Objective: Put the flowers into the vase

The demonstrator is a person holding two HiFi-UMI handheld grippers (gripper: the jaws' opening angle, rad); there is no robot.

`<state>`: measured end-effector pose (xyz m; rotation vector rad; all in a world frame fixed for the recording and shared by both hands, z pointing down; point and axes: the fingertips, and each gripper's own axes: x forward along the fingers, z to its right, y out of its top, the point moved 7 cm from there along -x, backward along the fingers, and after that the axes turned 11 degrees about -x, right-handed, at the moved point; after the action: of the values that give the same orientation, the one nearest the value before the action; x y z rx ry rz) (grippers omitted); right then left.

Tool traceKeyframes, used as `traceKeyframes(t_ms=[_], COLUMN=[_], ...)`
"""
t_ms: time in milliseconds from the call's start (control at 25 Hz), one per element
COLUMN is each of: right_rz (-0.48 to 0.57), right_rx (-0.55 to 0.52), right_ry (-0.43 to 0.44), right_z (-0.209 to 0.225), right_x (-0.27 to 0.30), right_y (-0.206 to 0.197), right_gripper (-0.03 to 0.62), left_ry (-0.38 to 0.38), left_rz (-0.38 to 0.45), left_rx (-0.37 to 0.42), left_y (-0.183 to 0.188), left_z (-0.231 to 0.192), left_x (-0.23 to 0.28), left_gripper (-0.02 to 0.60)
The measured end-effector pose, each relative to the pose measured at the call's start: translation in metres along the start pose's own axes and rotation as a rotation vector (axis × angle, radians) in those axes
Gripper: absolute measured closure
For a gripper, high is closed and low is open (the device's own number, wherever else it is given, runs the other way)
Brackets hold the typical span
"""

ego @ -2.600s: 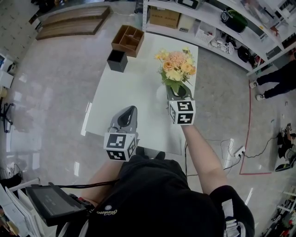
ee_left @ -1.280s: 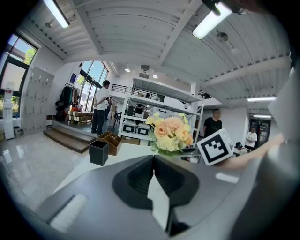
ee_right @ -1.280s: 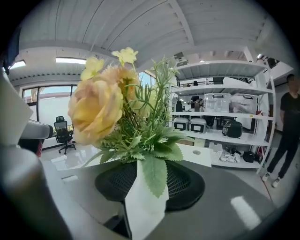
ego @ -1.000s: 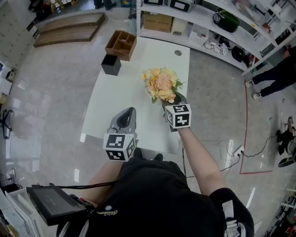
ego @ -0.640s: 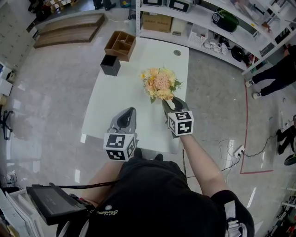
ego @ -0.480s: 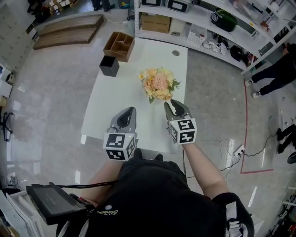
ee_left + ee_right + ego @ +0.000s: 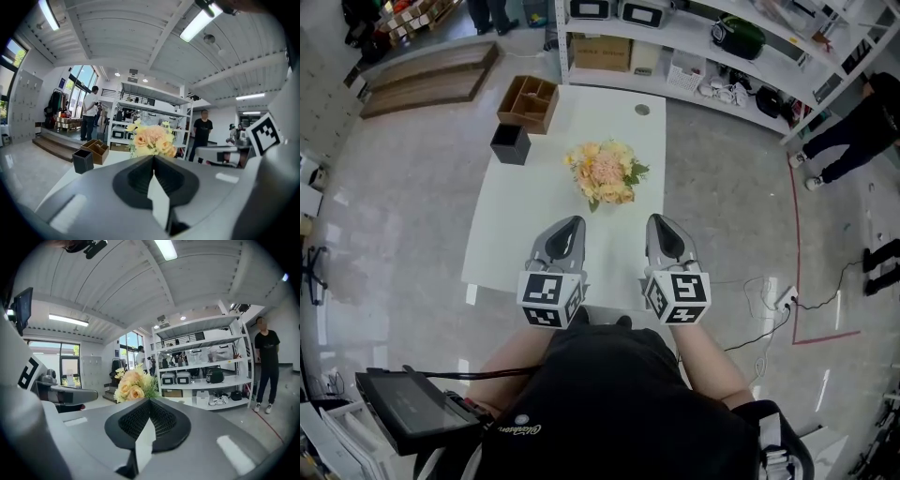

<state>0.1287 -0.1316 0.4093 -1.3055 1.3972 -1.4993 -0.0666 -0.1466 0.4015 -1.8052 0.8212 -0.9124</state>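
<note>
1. Right gripper view: the right gripper has its jaws pressed together along one seam. They have just been closing, and nothing is between them.
2. The left gripper matches in its own view, with jaws meeting and nothing pinched.
3. From the head view, both grippers hover side by side over the near edge of the table. They sit at about 6 o'clock of the flowers and well apart from them. I read this as a rest pose: shut, empty jaws drawn close to the body suggest neither hand has anything left to carry.
4. The flowers stand as one upright bunch near the middle of the table, at 12 o'clock of the two grippers. The vase cannot be made out, because the blooms cover it from above and the gripper bodies hide the stems in both gripper views. A bunch standing upright with no support suggests the stems are seated in it, so the task looks finished.
5. A black box and a wooden tray sit at about 10 to 11 o'clock of the flowers by the far corner, apart from them.
</note>
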Motion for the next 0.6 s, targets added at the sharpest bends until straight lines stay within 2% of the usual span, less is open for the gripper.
traceKeyframes(t_ms=[200, 600], right_rz=[0.006, 0.025], right_rx=[0.021, 0.027], right_ry=[-0.033, -0.018], right_z=[0.003, 0.002], right_x=[-0.013, -0.015], right_y=[-0.006, 0.002], right_gripper=[0.594, 0.594], left_ry=[-0.012, -0.023], left_rz=[-0.008, -0.018], left_rx=[0.008, 0.018], left_y=[0.002, 0.0], left_z=[0.006, 0.011], left_x=[0.003, 0.006], left_gripper=[0.575, 0.575])
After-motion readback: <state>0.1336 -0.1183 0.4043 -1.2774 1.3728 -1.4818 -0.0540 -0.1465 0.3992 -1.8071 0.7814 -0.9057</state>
